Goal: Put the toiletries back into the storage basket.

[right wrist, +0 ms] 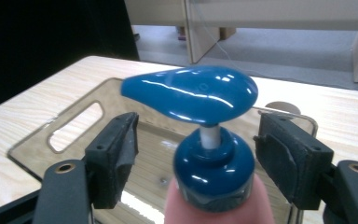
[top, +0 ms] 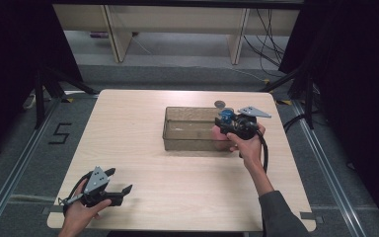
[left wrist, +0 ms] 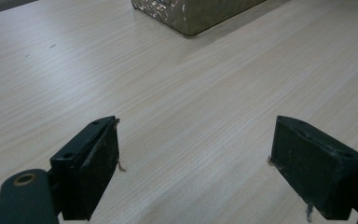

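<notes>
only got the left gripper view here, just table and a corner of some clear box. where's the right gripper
observer: The right gripper is at the right end of that clear bin, its jaws either side of a pump bottle.
operator: is it gripping it
observer: No, the jaws stand open, with a gap on each side of the bottle's blue collar.
operator: anything else on the table
observer: A small round grey disc lies just behind the bin's far right corner.
</notes>
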`<state>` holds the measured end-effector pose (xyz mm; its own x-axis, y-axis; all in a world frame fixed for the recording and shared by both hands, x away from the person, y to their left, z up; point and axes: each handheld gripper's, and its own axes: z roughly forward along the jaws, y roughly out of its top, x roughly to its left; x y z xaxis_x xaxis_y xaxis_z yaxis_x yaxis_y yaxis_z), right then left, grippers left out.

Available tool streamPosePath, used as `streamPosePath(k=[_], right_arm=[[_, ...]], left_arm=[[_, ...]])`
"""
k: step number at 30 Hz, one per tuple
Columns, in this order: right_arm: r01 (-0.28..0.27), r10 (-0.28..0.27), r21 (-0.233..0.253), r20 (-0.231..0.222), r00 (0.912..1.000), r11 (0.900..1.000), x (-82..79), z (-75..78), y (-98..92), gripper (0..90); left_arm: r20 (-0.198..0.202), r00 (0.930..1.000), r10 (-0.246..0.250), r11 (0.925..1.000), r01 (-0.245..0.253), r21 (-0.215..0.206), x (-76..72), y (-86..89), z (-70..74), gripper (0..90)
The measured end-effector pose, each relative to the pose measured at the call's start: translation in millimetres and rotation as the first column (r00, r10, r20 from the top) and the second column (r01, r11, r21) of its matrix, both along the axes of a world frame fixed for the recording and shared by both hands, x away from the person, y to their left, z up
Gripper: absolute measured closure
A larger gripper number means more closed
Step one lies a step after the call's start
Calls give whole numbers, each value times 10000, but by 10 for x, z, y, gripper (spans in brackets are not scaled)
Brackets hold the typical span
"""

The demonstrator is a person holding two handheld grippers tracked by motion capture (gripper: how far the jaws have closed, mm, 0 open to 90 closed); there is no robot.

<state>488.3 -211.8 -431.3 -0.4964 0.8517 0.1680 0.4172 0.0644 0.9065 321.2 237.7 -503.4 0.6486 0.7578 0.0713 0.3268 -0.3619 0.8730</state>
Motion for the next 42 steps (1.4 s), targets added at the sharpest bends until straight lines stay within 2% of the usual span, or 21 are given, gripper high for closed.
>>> streamPosePath(k=[3,4,6,7,8,9,13,15,17,18,19,21,24,26,27,28,29,33,39,41,42], right_arm=[[31,-29,-83,221,9998,10000,-18,16,-8,274],[79,-79,-136,3,10000,9999,-29,29,-8,268],[87,-84,-163,190,9998,9998,-42,45,-25,260],[187,-186,153,-81,9998,9997,-62,54,-11,260],[235,-235,65,-78,9997,9997,-68,59,-20,259],[158,-157,-18,156,9998,9999,-64,65,-44,258],[222,-220,-142,121,9997,9997,-124,100,-72,254],[159,-159,-21,91,9998,9999,-153,111,-78,253],[216,-212,-251,131,9997,9995,-177,128,-94,253],[141,-140,-68,71,9999,9999,-188,127,-92,251],[151,-150,-151,78,9999,9998,-208,136,-91,250],[118,-112,-163,340,9994,9998,-218,137,-94,248],[243,-243,20,112,9996,9997,-267,156,-74,246],[168,-166,-160,122,9998,9997,-280,167,-88,246],[210,-210,16,2,9998,9998,-300,170,-76,246],[130,-129,-36,262,9996,9999,-295,159,-83,246],[131,-130,-64,136,9998,9999,-316,169,-83,246],[143,-135,-222,374,9992,9997,-345,171,-90,245],[168,-167,-10,221,9996,9999,-410,190,-71,245],[5,3,-164,474,9989,9999,-408,189,-83,246],[50,-46,-101,366,9993,9999,-422,195,-72,246]], left_arm=[[6,10000,30,10000,-30,78,-8,3,9,149],[81,10000,-22,9999,21,134,4,9,12,148],[53,10000,32,10000,-33,77,-3,6,9,149],[47,10000,12,10000,-12,85,-6,6,8,148],[-17,10000,40,10000,-40,55,-8,5,7,149],[-26,10000,63,10000,-63,-10,-5,3,6,149],[32,10000,33,10000,-34,62,-7,10,12,148],[52,10000,28,10000,-28,-24,2,5,9,149],[51,10000,12,10000,-12,94,-5,7,12,149],[-5,10000,32,10000,-32,64,-8,6,10,149],[10,10000,1,10000,-1,10,-1,6,7,148],[45,10000,25,10000,-25,-31,3,5,6,149],[-17,10000,64,10000,-64,-50,-4,7,7,148],[16,10000,56,10000,-56,-7,0,9,12,149],[12,10000,22,10000,-22,-24,0,10,9,149],[-16,10000,40,10000,-41,-27,-5,10,8,148],[-2,10000,38,10000,-38,-20,-4,10,8,149],[8,10000,46,10000,-46,-42,-3,7,8,148],[30,10000,60,10000,-60,-28,-4,9,11,148],[10,10000,55,10000,-55,-41,-5,9,9,149],[17,10000,47,10000,-46,-43,-2,8,9,148]])
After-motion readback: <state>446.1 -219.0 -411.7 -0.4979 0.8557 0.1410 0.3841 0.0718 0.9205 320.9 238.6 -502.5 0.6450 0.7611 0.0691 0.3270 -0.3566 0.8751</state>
